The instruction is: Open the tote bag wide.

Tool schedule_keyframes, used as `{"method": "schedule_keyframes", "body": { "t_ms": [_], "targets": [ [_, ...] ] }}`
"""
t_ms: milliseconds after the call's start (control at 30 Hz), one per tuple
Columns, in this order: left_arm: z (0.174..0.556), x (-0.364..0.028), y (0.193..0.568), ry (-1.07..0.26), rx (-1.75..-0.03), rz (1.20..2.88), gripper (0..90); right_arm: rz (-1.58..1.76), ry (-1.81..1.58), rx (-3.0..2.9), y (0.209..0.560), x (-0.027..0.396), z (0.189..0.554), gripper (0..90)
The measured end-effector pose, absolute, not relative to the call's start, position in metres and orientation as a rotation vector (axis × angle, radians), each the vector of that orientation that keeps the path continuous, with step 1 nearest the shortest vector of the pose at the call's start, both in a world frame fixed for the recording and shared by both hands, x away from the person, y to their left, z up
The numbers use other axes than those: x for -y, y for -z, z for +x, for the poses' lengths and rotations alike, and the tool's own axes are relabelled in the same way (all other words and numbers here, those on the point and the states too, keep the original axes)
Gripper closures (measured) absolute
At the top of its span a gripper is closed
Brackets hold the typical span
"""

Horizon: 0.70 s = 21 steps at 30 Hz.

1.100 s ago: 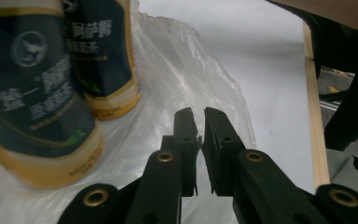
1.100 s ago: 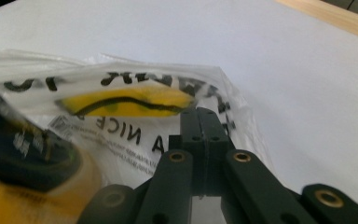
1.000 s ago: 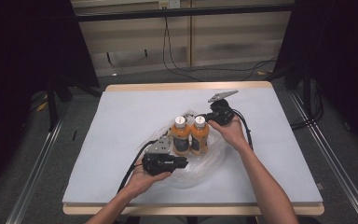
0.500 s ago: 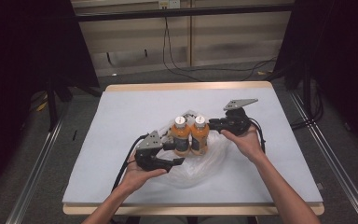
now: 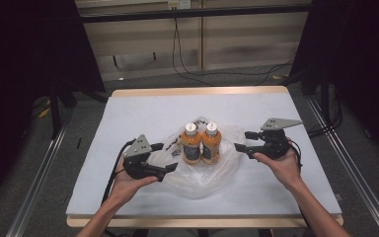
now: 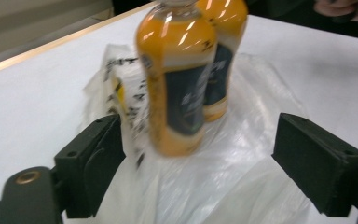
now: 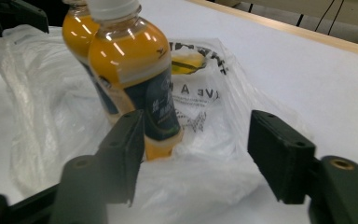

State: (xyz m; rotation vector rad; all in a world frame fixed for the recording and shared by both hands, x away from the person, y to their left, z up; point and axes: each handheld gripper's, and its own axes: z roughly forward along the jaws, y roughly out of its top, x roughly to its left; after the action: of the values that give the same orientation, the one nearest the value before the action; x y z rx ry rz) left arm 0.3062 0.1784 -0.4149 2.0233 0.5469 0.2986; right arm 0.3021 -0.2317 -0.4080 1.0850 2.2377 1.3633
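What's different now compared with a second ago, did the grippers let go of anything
Both grippers backed away sideways from the two orange bottles. The left gripper and right gripper have just been opening, nothing between their jaws now. The bottles stayed upright, side by side on the plastic bag.

This looks like a lab or recording studio: a white-topped table (image 5: pixel 143 113) with a wooden edge stands alone, black curtains (image 5: pixel 24 59) hang on both sides, metal rails (image 5: pixel 37 180) run along the floor, and loose cables (image 5: pixel 197 69) trail down a bare panelled wall (image 5: pixel 237 44).
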Motion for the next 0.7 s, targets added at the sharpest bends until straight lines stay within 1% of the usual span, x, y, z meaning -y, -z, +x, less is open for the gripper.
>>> {"method": "schedule_keyframes", "body": {
  "t_ms": [67, 167, 233, 367, 467, 600, 700],
  "targets": [
    [0.304, -0.189, 0.417, -0.308, -0.584, 2.019, 10.4, 1.091, -1.364, -2.213, 0.409, 0.238, 0.29, 31.5],
    [0.3, -0.207, 0.421, -0.316, -0.638, 2.008, 8.7, 1.099, -1.384, -2.167, 0.41, 0.246, 0.276, 28.5],
    [0.298, -0.218, 0.422, -0.333, -0.667, 1.999, 8.5, 1.11, -1.377, -2.171, 0.411, 0.252, 0.268, 24.1],
    [0.292, -0.235, 0.423, -0.353, -0.695, 1.988, 6.5, 1.161, -1.387, -2.127, 0.413, 0.263, 0.256, 22.3],
    [0.288, -0.247, 0.43, -0.338, -0.724, 1.966, 6.4, 1.193, -1.381, -2.105, 0.416, 0.273, 0.249, 20.0],
    [0.283, -0.259, 0.446, -0.361, -0.794, 1.979, 6.5, 1.261, -1.35, -2.075, 0.433, 0.29, 0.242, 19.2],
    [0.284, -0.265, 0.446, -0.38, -0.804, 1.97, 6.4, 1.274, -1.281, -2.065, 0.441, 0.297, 0.235, 19.1]
  ]
}}
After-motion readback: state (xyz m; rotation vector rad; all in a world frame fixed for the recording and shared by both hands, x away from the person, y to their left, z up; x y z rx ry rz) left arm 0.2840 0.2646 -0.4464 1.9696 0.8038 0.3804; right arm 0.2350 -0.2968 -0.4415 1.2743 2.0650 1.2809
